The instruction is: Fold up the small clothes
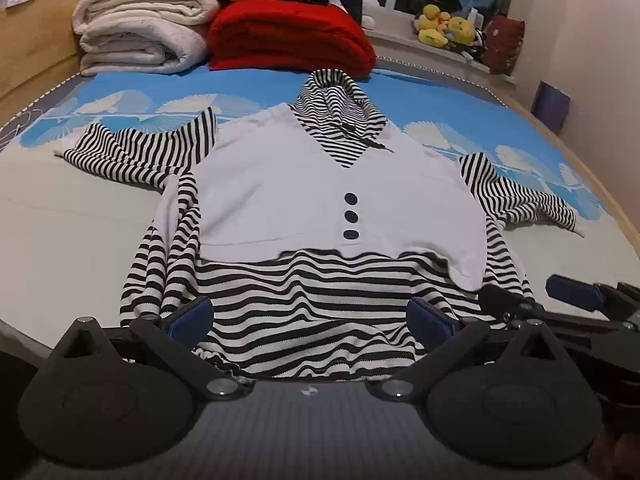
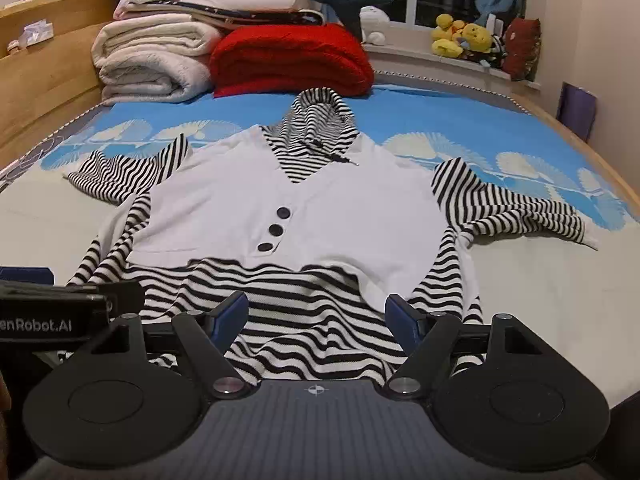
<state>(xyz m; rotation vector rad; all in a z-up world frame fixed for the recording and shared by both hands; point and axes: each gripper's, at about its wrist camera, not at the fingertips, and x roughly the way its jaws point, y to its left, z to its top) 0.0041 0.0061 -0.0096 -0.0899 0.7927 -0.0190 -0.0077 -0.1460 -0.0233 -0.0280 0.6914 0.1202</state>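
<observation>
A small hooded top (image 1: 304,200) (image 2: 280,208) lies flat and face up on the bed, white vest panel with three dark buttons over black-and-white stripes, sleeves spread to both sides, hood toward the far end. My left gripper (image 1: 310,318) hovers open over the near striped hem, left of centre, nothing between its blue pads. My right gripper (image 2: 318,316) is open over the hem's right part, also holding nothing. The right gripper's fingers (image 1: 576,296) show at the right edge of the left wrist view, and the left gripper's body (image 2: 52,316) shows at the left edge of the right wrist view.
Folded cream blankets (image 1: 140,28) and a red blanket (image 1: 292,36) are stacked at the bed's far end. Yellow plush toys (image 2: 464,40) sit on the window sill. A wooden bed frame (image 2: 44,80) runs along the left. A purple box (image 1: 552,104) leans at the right wall.
</observation>
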